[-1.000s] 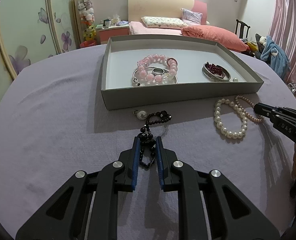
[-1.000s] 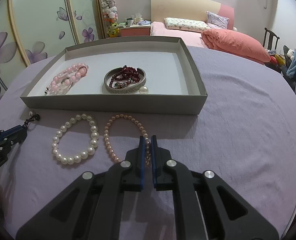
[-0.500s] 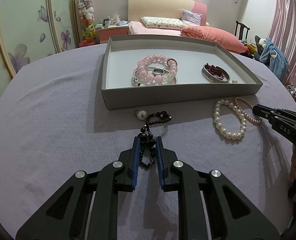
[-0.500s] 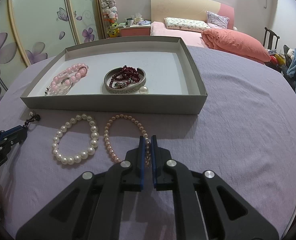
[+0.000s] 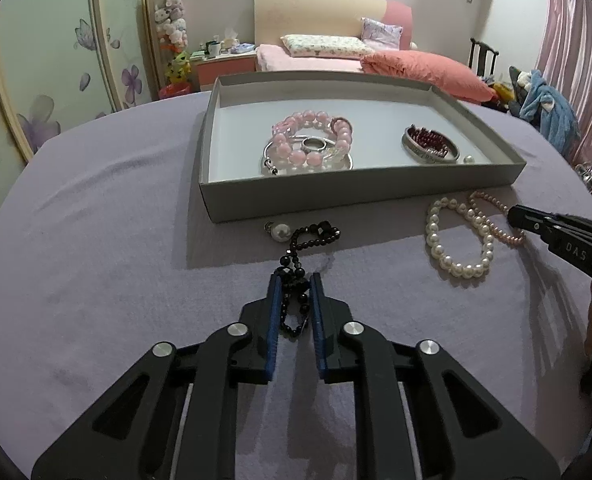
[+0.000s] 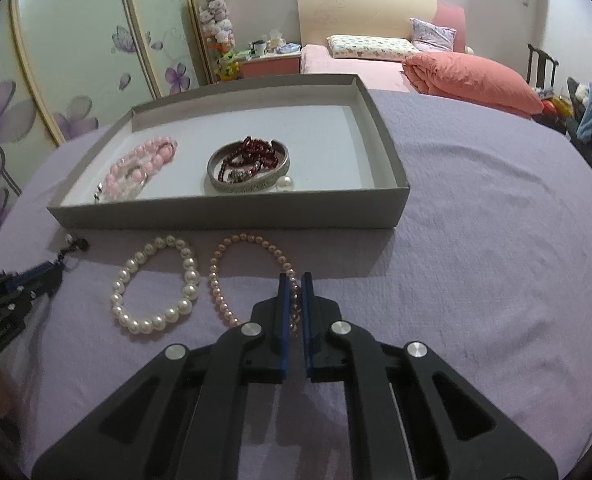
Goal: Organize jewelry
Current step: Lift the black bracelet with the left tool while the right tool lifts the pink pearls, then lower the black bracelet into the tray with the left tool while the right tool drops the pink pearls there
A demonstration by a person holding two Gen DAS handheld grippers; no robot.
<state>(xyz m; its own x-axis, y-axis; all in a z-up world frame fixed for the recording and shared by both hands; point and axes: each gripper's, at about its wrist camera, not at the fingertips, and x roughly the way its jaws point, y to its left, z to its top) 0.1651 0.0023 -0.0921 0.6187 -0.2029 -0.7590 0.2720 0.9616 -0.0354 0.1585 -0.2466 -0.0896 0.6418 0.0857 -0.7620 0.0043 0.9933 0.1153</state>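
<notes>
1. The left hand-held gripper has just been closing its jaws; the black bead string lies between the blue pads, which now pinch it on the purple worktop.
2. At 12 o'clock from it stands the grey tray, already holding pink and red bracelets.
3. The right hand-held gripper has not changed: it is narrow and grips the pink pearl bracelet, with the white pearl bracelet at its 9 o'clock.
4. Both pieces seem ready to be lifted into the tray.
</notes>
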